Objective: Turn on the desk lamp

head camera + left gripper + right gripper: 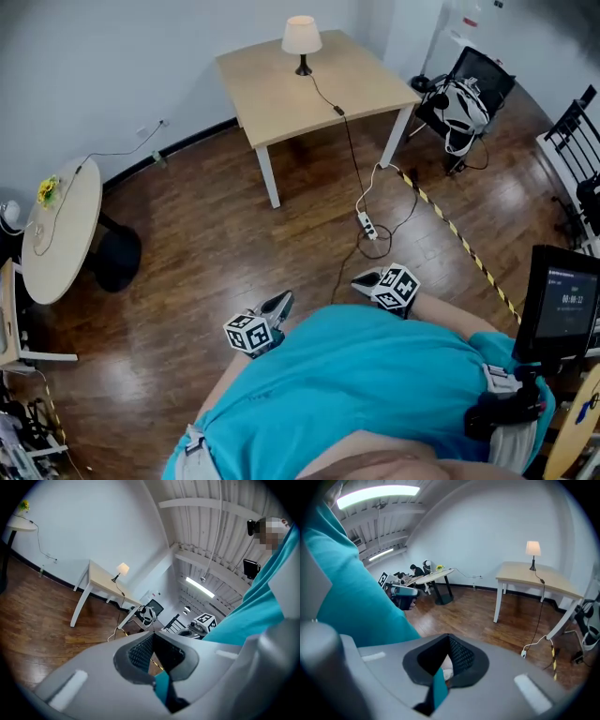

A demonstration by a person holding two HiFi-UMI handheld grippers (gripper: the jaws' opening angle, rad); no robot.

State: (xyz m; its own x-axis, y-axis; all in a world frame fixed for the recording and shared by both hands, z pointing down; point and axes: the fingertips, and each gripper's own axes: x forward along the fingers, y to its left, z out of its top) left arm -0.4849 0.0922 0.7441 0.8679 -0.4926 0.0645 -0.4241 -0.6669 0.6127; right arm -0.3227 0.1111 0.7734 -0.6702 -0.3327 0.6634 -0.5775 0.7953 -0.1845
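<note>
Left tool (279,302) and right tool (367,278) are both closed and empty, held close to the person's torso. Lamp (302,42) stands upright, straight ahead and well apart, at the table's (281,94) far edge. Cord switch (338,111) is judged marginally nearer the right tool.

A square, light wooden surface (281,94) on white legs is seen standing on the dark wooden floor (206,253). The desk lamp (301,42) is set upright near its far edge. A black cord (325,96) is laid from the lamp across the top and over the near right edge, down to a white power strip (367,225) on the floor, near a yellow-and-black tape line (459,242).
</note>
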